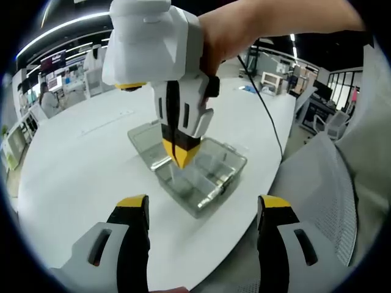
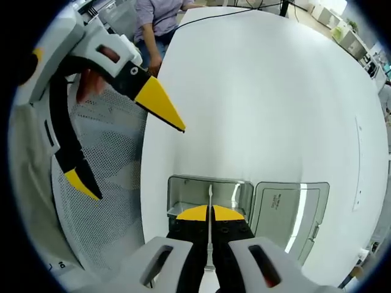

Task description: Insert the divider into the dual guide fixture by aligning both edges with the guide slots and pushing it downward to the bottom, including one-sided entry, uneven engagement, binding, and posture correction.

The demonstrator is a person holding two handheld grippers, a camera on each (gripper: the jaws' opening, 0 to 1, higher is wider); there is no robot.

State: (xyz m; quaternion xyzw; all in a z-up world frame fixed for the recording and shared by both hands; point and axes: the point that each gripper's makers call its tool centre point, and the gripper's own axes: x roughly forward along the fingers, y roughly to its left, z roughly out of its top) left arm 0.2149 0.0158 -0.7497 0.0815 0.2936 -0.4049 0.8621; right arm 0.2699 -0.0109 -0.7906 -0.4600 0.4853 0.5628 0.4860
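Open-plan office, round white table (image 1: 73, 159), white mesh chair (image 1: 330, 195), ceiling strip lights (image 1: 67, 27), distant desks (image 1: 275, 79)

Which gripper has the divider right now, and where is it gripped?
The right gripper is shut on the divider, pinching its near edge over the open box. The left gripper is open, holding nothing.

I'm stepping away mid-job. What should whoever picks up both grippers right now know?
Right gripper: shut on the divider, thin plate held edge-on above the clear box, which sits on the white table with its lid open.
Left gripper: open, holding nothing, back from the box.
Done: divider gripped and brought over the box.
Left: line both edges up with the slots, push down to the bottom.
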